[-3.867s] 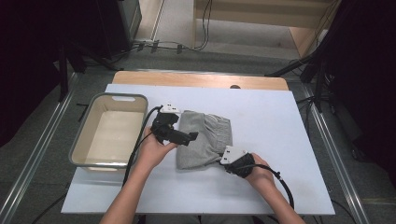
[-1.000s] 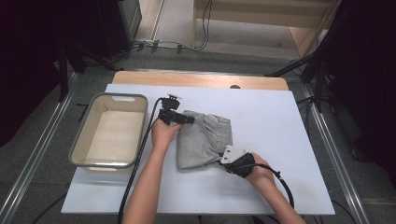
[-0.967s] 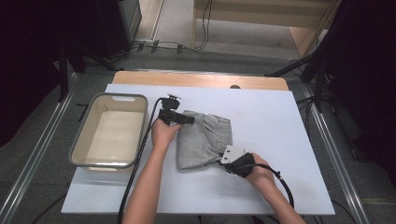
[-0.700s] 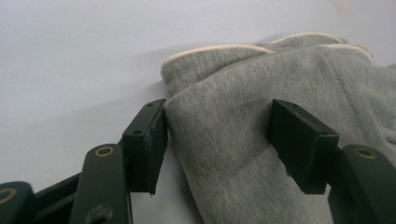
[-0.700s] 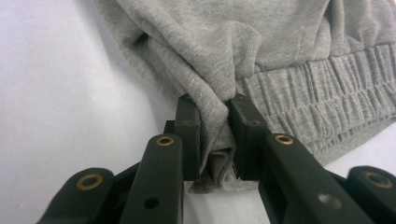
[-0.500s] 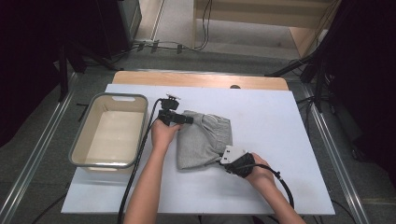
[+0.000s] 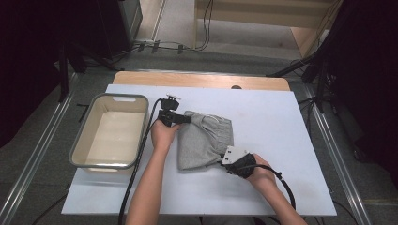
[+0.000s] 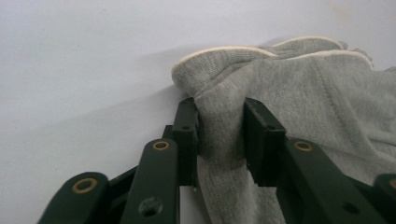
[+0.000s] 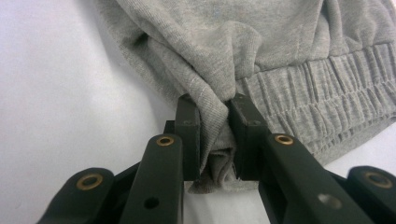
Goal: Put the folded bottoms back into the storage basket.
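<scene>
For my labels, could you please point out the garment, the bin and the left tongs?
garment [image 7: 202, 140]: high view, middle of the grey fabric.
bin [image 7: 123, 98]: high view, far rim.
left tongs [image 8: 219, 128]: left gripper view, between the tips.

Left tongs [image 8: 219, 135] clamped on a fold of grey garment [image 7: 205, 140], forearm extended forward. Right tongs [image 9: 215, 140] likewise clamped on bunched fabric at the garment's near corner, hand [image 7: 259, 176] low over the table.

- White board [image 7: 281, 117]: lies flat on the wooden table [image 7: 202, 78].
- Beige tub [image 7: 112, 133]: stands on the white board, at its left edge.
</scene>
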Tool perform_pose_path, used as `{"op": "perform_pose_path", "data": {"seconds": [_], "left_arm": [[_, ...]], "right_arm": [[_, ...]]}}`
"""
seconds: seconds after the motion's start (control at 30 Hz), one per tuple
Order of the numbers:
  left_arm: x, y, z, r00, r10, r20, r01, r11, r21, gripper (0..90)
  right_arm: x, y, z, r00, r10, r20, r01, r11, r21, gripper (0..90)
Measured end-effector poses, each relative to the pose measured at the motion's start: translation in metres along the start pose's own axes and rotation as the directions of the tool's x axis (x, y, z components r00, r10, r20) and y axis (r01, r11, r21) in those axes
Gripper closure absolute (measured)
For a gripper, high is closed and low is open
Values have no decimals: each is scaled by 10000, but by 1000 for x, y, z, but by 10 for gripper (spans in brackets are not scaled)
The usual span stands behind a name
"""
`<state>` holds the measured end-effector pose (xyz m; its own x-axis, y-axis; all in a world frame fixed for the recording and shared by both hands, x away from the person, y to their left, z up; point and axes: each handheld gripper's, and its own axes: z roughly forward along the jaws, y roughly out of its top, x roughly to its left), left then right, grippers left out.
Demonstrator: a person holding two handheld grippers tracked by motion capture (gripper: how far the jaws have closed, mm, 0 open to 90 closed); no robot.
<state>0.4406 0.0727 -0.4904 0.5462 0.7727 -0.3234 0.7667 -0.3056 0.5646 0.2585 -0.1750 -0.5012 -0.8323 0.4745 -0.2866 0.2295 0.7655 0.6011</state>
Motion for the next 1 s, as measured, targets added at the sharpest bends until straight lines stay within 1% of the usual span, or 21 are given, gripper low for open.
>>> {"op": "perform_pose_path", "data": {"seconds": [0.03,0.13,0.27,0.3,0.4,0.5,0.67,0.73,0.83,0.87,0.9,1.0], "left_arm": [[-1,0,0,10000,10,-58,-9,10000,27,714],[-2,0,0,10000,40,-83,-40,10000,27,718],[-3,1,-1,9999,116,-106,-116,9999,36,726],[-4,1,-2,9996,210,-165,-209,9998,52,728],[-5,1,-3,9994,293,-209,-293,9996,15,730],[-8,1,-6,9985,488,-259,-490,9988,-91,732],[-10,2,-11,9979,601,-247,-605,9981,-154,737],[-12,2,-13,9972,711,-244,-716,9972,-207,738],[-15,2,-17,9962,850,-198,-856,9957,-353,742],[-15,2,-17,9962,850,-198,-856,9957,-353,742],[-16,2,-19,9954,944,-166,-949,9948,-373,743],[-17,3,-21,9946,1026,-138,-1031,9938,-410,744]], "right_arm": [[0,0,0,10000,13,-14,-13,10000,-3,731],[0,0,0,10000,4,-11,-4,10000,-8,731],[1,0,0,9998,107,-158,-107,9999,25,732],[0,0,0,9998,111,-158,-111,9999,14,732],[0,0,0,9997,124,-209,-124,9999,32,734],[-2,-1,-1,9992,303,-247,-305,9995,-51,740],[-4,-1,-3,9986,472,-237,-475,9988,-145,746],[-6,-1,-3,9980,554,-306,-561,9981,-239,747],[-8,-2,-6,9955,838,-432,-854,9957,-364,749],[-9,-2,-6,9954,847,-459,-865,9955,-389,749],[-9,-3,-7,9943,925,-531,-947,9946,-417,749],[-10,-3,-8,9940,939,-560,-965,9943,-460,749]]}}
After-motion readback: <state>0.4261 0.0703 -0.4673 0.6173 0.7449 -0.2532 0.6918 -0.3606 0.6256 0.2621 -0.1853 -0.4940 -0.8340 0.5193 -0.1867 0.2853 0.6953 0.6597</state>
